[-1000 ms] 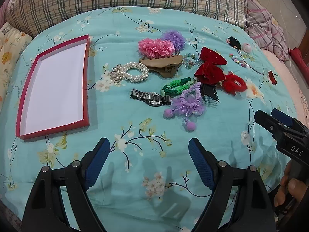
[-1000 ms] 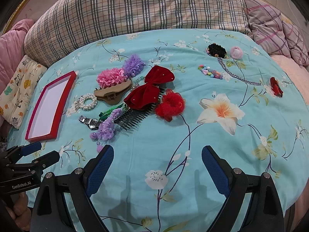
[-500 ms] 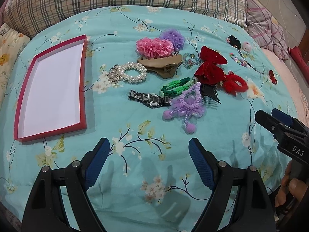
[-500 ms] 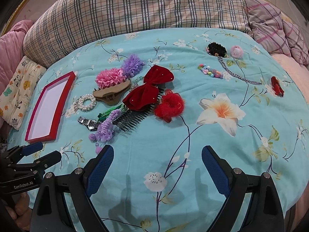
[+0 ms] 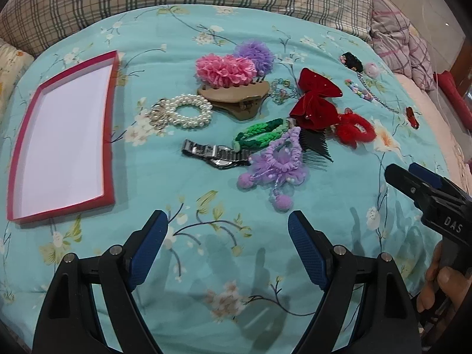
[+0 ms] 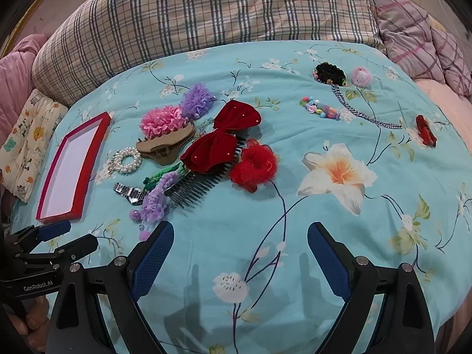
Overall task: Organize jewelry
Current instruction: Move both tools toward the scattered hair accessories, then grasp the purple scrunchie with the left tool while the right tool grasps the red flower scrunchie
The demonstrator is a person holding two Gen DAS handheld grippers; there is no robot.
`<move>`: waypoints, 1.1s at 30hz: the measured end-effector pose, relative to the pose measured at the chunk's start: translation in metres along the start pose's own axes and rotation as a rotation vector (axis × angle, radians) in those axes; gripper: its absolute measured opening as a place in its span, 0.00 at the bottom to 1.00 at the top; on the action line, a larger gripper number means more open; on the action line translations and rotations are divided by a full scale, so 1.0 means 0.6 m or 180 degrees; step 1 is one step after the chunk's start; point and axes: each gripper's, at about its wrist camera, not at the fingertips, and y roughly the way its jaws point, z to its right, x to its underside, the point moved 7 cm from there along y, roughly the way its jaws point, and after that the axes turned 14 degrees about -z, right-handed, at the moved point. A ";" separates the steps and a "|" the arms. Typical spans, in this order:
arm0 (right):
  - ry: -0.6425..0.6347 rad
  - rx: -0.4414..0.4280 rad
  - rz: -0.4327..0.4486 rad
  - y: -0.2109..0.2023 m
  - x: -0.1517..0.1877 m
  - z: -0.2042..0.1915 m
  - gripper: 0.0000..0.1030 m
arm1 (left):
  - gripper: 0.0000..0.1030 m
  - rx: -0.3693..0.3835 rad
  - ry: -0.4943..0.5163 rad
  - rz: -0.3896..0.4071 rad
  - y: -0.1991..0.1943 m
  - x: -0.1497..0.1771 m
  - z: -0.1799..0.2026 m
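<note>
A red-rimmed white tray (image 5: 110, 118) lies empty at the left on the bed; it also shows in the right wrist view (image 6: 85, 174). To its right lies a cluster: pearl bracelet (image 5: 183, 113), metal watch (image 5: 216, 156), tan claw clip (image 5: 236, 100), green braided tie (image 5: 259, 135), purple scrunchie (image 5: 280, 165), red bow comb (image 6: 221, 144), red scrunchie (image 6: 255, 168). Farther right lie a bead string (image 6: 320, 109) and a silver chain (image 6: 360, 112). My left gripper (image 5: 227, 239) is open and empty, short of the watch. My right gripper (image 6: 240, 244) is open and empty, below the red scrunchie.
The bed has a teal floral sheet (image 6: 339, 174). Plaid pillows (image 6: 206, 11) line the far edge. A small red clip (image 6: 426, 129) lies far right. A black hair piece (image 6: 330, 72) and a pink pompom (image 6: 361, 76) lie at the back right.
Both grippers have moved slightly forward toward the cluster; the items look a little nearer. Nothing was picked up or shifted.
</note>
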 end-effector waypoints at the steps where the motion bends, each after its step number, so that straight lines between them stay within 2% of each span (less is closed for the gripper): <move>1: 0.0008 0.0003 -0.0001 0.002 -0.003 0.003 0.89 | 0.82 0.0020 0.0015 -0.0049 0.004 0.000 0.001; 5: 0.0065 0.0040 0.0046 0.010 -0.017 0.016 0.89 | 0.82 0.0145 0.0054 -0.0065 0.017 -0.011 0.010; 9: 0.0088 0.0077 0.0067 0.021 -0.030 0.028 0.81 | 0.82 0.0376 0.0090 0.0032 0.024 -0.030 0.026; 13: 0.0104 0.0122 0.0000 0.037 -0.043 0.038 0.75 | 0.82 0.0510 0.0123 0.0030 0.039 -0.050 0.038; 22: 0.0162 -0.0006 -0.0039 0.069 -0.071 0.045 0.66 | 0.82 0.0721 0.0145 -0.0143 0.076 -0.070 0.062; 25: 0.0186 -0.0052 -0.0056 0.080 -0.079 0.048 0.61 | 0.76 0.0754 0.0154 -0.0222 0.091 -0.072 0.068; 28: 0.0209 -0.0110 -0.0098 0.092 -0.082 0.048 0.54 | 0.64 0.0794 0.0175 -0.0286 0.105 -0.076 0.074; 30: 0.0246 -0.0192 -0.0154 0.102 -0.082 0.048 0.43 | 0.57 0.0818 0.0174 -0.0321 0.111 -0.077 0.076; 33: 0.0253 -0.0230 -0.0179 0.107 -0.081 0.050 0.34 | 0.45 0.0894 0.0170 -0.0351 0.117 -0.077 0.077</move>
